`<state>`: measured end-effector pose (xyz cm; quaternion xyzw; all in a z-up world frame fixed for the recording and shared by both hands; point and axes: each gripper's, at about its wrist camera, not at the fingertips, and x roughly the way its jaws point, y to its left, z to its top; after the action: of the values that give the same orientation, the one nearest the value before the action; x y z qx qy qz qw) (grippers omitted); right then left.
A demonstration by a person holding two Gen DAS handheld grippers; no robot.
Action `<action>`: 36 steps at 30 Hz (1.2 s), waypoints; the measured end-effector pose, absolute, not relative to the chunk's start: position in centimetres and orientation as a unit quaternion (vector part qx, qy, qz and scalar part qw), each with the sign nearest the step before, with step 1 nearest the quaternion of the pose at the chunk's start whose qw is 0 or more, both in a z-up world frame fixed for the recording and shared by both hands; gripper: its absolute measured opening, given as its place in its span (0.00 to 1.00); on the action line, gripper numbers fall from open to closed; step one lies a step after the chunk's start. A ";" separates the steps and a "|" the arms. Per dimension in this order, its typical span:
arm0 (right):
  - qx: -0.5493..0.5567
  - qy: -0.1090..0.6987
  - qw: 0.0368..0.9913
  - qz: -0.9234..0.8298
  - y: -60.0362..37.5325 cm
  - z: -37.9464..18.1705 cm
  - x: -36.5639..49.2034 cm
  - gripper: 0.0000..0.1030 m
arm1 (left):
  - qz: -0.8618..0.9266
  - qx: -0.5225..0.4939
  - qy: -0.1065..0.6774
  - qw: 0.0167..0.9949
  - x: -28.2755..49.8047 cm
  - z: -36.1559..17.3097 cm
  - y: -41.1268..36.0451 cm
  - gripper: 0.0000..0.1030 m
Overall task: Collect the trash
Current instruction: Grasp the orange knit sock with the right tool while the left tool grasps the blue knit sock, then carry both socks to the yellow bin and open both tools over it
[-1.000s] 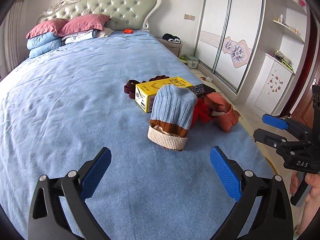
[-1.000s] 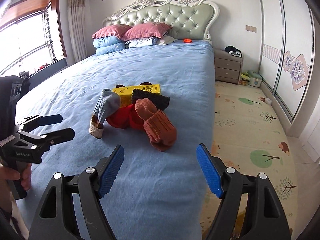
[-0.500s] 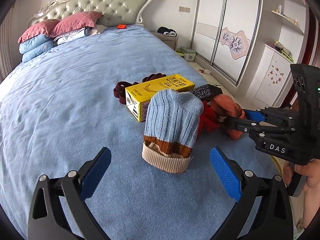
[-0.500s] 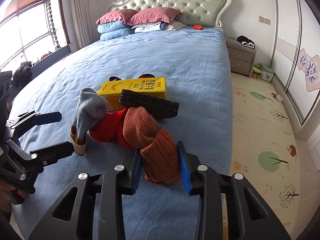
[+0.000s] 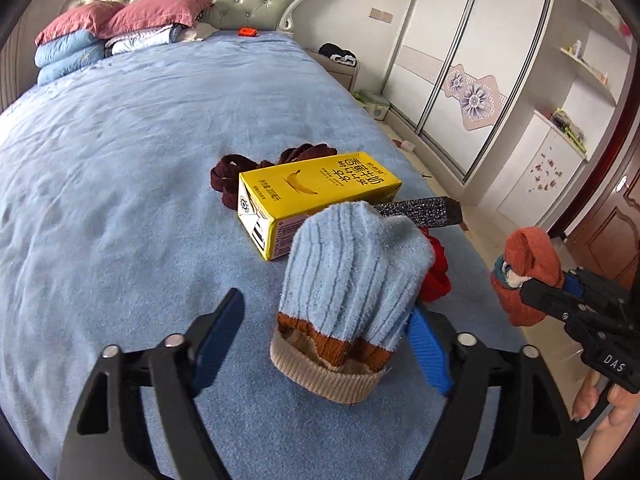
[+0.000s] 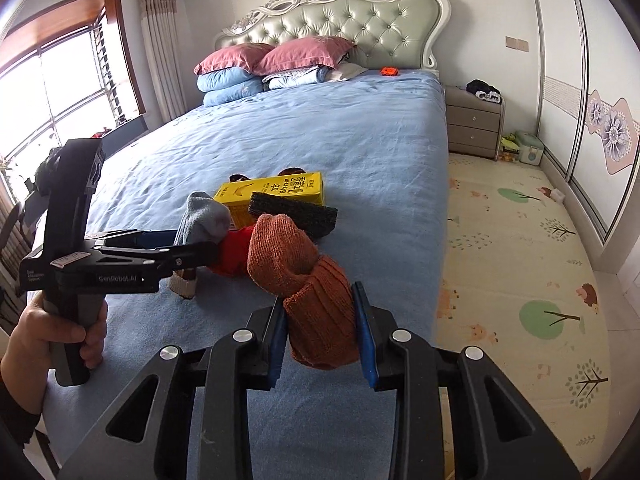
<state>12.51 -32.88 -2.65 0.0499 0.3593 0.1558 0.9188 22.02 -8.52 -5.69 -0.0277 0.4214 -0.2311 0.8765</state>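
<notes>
- Rust-orange sock point(image 6: 316, 300): clamped in right gripper point(image 6: 320, 334), lifted off blue bed point(image 6: 360, 140).
- Light-blue sock point(image 5: 352, 280): between left gripper point(image 5: 320, 340) closing jaws, left pad apart.
- Yellow banana-milk carton point(image 5: 316, 196): lying just beyond.

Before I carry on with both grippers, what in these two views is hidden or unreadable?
- Dark red fabric: left wrist view, mostly behind the yellow carton; item unclear.
- Red cloth: right wrist view, under the orange sock and left gripper; shape hidden.
- Left gripper's right pad: left wrist view, behind the blue sock; contact unclear.
</notes>
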 end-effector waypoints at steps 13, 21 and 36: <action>0.070 0.363 0.916 0.158 -33.5 -2.9 10.2 0.29 | -0.246 -0.063 0.378 0.890 18.5 -3.9 -5.9 0.20; 0.078 0.350 0.918 0.169 -33.2 -1.8 7.4 0.29 | -0.252 -0.048 0.353 0.900 13.6 -1.9 -4.7 0.20; 0.077 0.310 0.937 0.144 -36.6 0.5 -0.6 0.29 | -0.344 0.049 0.344 0.872 5.8 -0.2 -14.9 0.20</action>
<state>-0.63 -36.62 0.51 0.0773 0.3103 0.1436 0.9365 5.85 -14.94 -0.19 0.0487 0.3442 -0.3443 0.8721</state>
